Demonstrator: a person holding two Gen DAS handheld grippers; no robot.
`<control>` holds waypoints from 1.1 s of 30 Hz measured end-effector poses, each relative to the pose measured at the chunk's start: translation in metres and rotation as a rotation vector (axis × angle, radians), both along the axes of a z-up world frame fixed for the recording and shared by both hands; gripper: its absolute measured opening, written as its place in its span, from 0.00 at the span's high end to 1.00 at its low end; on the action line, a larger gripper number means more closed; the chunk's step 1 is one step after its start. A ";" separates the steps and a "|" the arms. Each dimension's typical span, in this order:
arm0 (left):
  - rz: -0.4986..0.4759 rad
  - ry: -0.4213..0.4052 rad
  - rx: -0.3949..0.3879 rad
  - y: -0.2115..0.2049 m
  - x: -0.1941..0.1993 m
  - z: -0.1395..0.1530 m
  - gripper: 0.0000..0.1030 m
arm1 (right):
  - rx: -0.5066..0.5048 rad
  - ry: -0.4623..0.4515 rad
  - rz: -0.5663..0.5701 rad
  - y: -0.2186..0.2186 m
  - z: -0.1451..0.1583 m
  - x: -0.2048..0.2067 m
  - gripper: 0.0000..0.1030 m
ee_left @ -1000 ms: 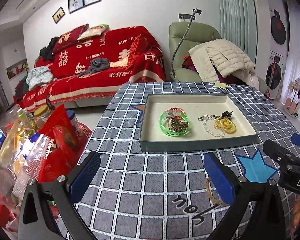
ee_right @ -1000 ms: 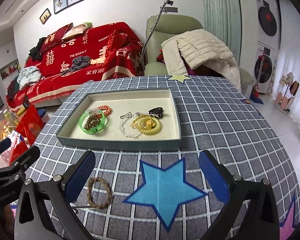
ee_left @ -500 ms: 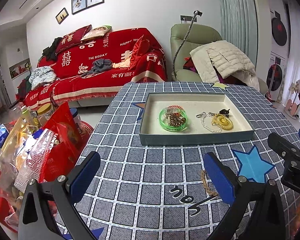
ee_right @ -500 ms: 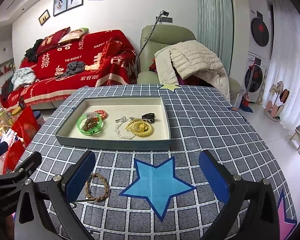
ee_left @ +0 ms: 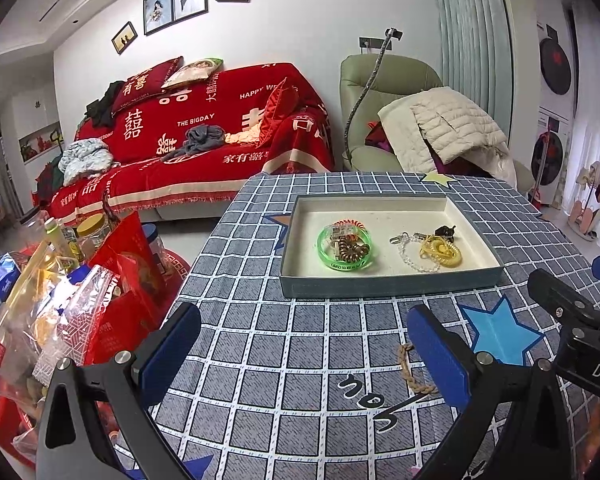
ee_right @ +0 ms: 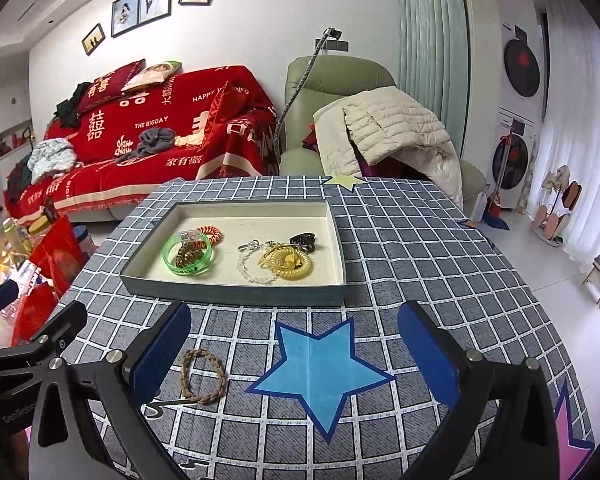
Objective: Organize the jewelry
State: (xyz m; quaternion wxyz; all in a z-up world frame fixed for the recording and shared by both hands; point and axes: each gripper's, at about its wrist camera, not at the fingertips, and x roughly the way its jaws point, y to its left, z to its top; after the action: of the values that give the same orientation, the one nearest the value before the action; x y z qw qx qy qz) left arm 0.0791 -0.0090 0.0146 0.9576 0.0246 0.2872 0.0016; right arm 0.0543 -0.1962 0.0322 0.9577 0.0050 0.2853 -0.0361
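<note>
A shallow grey box sits on the checked tablecloth, holding a green bangle, an orange coil tie, a clear bead chain, a yellow coil tie and a black clip. A braided brown band lies on the cloth in front of the box, beside my right gripper's left finger and partly hidden behind my left gripper's right finger. My left gripper and right gripper are both open and empty, held low over the table's near part.
A pile of red and clear snack bags and jars stands off the table's left edge. A red-covered sofa and a green armchair with a cream jacket are beyond the table. Blue star prints mark the cloth.
Both grippers have drawn back and risen a little from the box, so the box looks smaller and farther away. The brown band and the jewelry have not moved.
</note>
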 end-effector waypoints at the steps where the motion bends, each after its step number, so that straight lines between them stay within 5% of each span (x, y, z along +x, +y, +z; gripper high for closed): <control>1: 0.000 0.000 -0.001 0.000 0.000 0.000 0.00 | 0.001 0.000 0.001 0.000 0.000 0.000 0.00; 33: -0.003 0.003 -0.007 0.000 0.003 0.003 0.00 | 0.010 0.002 0.004 0.001 -0.002 0.000 0.00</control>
State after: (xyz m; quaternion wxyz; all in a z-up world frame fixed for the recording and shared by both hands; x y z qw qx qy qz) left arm 0.0820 -0.0086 0.0179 0.9572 0.0215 0.2885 -0.0008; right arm 0.0543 -0.1949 0.0305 0.9574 0.0091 0.2867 -0.0330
